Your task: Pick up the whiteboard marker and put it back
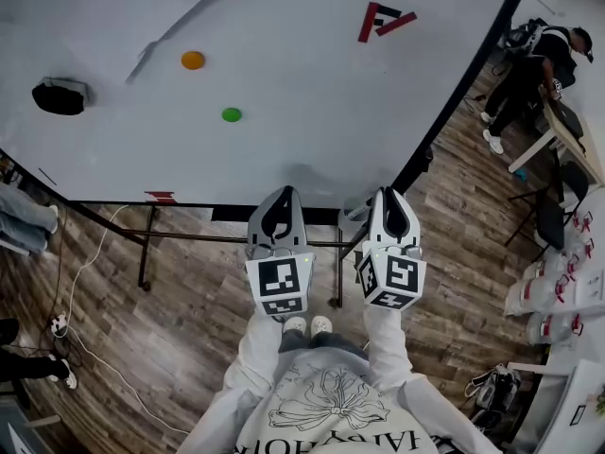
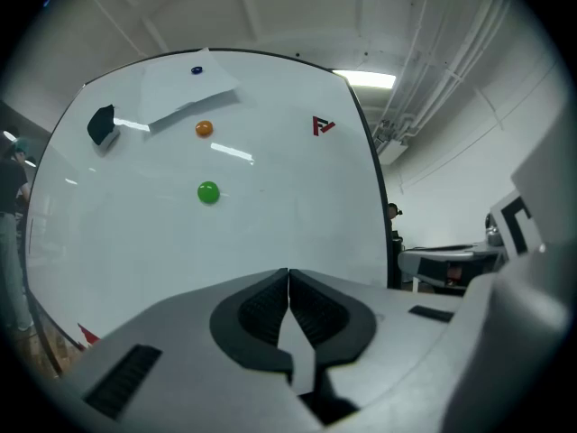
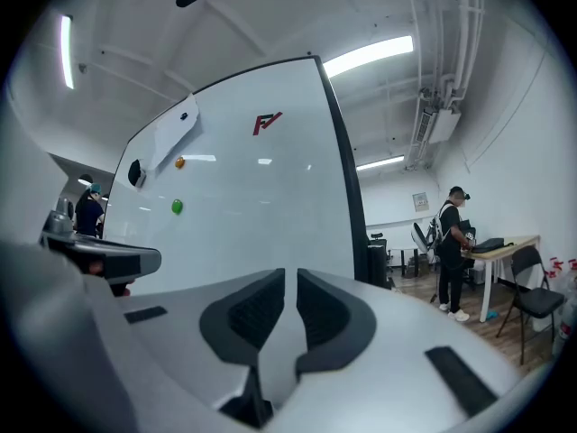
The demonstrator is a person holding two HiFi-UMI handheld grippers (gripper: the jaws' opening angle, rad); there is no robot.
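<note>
1. One whiteboard [image 1: 312, 112] is standing upright on a wooden floor [image 1: 189, 291], straight ahead of the two tools.
2. Three round magnets are sitting on the board. One is orange [image 1: 193, 60]. One is green [image 1: 232, 114], just below and to the right of the orange one. One is blue [image 2: 196, 70], near the top edge and showing only in the left gripper view.
3. One black eraser [image 1: 59, 96] is clinging to the board's left side. One sheet of paper [image 2: 185, 93] is lying flat near the top, and one red logo [image 1: 383, 19] is showing at the upper right.
4. The whiteboard marker [image 1: 161, 197] may be the small red thing sitting at the board's lower left edge, though it is too small to tell for sure. It is lying well apart from both tools.
5. Two tools are hanging side by side near the board's bottom edge, each with its marker cube toward the person.
6. The left tool [image 2: 288, 273] is keeping its jaws pressed together at the tips, with nothing between them.
7. The right tool [image 3: 290, 273] is showing a narrow slit between its jaws. It is pinching nothing and touching nothing.
8. One person [image 3: 453, 246] is standing far to the right beside one table [image 3: 505, 242], with one folding chair [image 3: 532, 300] near it.
</note>
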